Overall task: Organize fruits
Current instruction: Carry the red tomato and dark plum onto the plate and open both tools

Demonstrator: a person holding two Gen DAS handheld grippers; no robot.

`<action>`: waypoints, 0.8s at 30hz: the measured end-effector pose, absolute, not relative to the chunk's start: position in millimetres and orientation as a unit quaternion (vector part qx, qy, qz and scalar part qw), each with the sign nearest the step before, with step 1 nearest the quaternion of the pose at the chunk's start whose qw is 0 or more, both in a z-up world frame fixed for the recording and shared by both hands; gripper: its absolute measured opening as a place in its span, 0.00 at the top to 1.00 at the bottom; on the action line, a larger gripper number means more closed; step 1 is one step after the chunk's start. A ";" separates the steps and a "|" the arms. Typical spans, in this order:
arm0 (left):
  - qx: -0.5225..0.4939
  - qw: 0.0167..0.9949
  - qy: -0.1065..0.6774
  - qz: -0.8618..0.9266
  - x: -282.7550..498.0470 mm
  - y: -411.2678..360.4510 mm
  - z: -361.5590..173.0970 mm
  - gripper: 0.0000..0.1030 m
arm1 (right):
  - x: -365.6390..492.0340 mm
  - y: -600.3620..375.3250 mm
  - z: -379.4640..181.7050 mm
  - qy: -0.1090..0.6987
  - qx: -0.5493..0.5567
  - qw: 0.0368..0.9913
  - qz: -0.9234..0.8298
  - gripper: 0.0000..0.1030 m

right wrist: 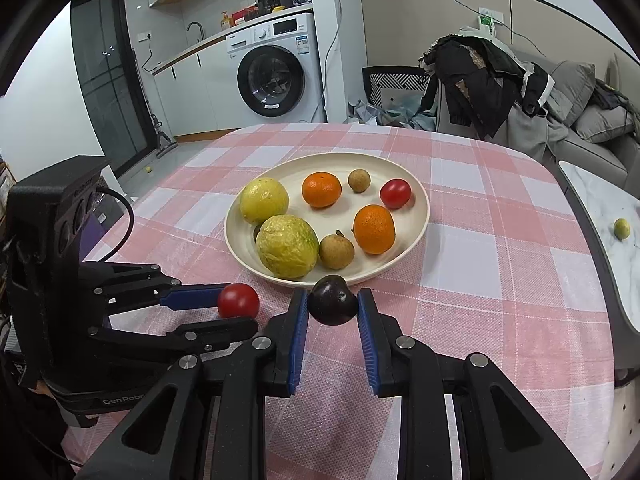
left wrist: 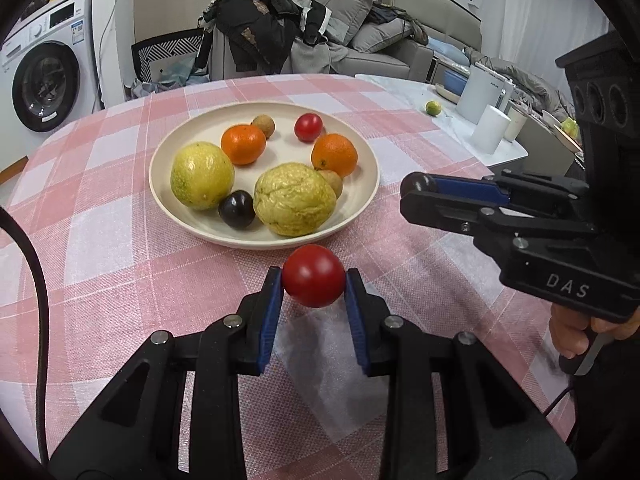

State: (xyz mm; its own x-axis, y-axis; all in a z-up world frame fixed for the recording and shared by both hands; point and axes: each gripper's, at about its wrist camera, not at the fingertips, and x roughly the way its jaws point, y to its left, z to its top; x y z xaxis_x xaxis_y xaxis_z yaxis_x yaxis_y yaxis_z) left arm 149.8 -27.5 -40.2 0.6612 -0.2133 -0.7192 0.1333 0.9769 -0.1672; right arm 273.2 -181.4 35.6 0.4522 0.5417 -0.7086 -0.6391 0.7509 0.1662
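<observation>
Both pairs of jaws are closed on small fruits: our left gripper (left wrist: pixel 314 280) presses its blue pads against a red cherry tomato (left wrist: pixel 313 275), and our right gripper (right wrist: pixel 333 304) clamps a dark purple fruit (right wrist: pixel 333 300) in the same way. We hold both fruits just in front of the near rim of the cream plate (right wrist: pixel 420 216), above the pink checked tablecloth (right wrist: pixel 480 280). Going from left to right on the plate in the right wrist view, we see a smooth yellow fruit (right wrist: pixel 264 199), then a wrinkled yellow-green fruit (right wrist: pixel 287 246) in front of it, an orange mandarin (right wrist: pixel 321 189) toward the back, a small brown fruit (right wrist: pixel 336 251) near the front, another small brown fruit (right wrist: pixel 359 180) at the back, a second mandarin (right wrist: pixel 374 229), and a second red tomato (right wrist: pixel 395 193) near the right rim. In the left wrist view a second dark fruit (left wrist: pixel 237 209) lies on the plate between the two yellow fruits. Farther right, on the white side table (right wrist: pixel 600 200), a small green fruit (right wrist: pixel 621 229) lies alone. Behind the table stands a washing machine (right wrist: pixel 276 72).
</observation>
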 end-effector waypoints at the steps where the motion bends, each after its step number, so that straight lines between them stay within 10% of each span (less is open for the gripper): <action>1: -0.050 0.912 0.396 -0.094 148.1 -26.9 -37.1 0.73 | 273.9 -181.7 35.9 0.391 -0.061 0.850 0.348 0.75; 24: -0.039 0.936 0.344 -0.068 138.3 2.0 14.6 0.73 | 268.3 -193.7 74.7 0.328 -0.023 0.872 0.361 0.75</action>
State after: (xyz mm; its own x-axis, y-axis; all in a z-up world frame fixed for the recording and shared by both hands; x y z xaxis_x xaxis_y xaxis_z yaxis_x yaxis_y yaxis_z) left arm 138.3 2.0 14.6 0.7546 -0.1543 -0.6378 0.1004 0.9877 -0.1201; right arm 268.3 -193.7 74.7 0.5233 0.6158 -0.5890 -0.6457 0.7376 0.1975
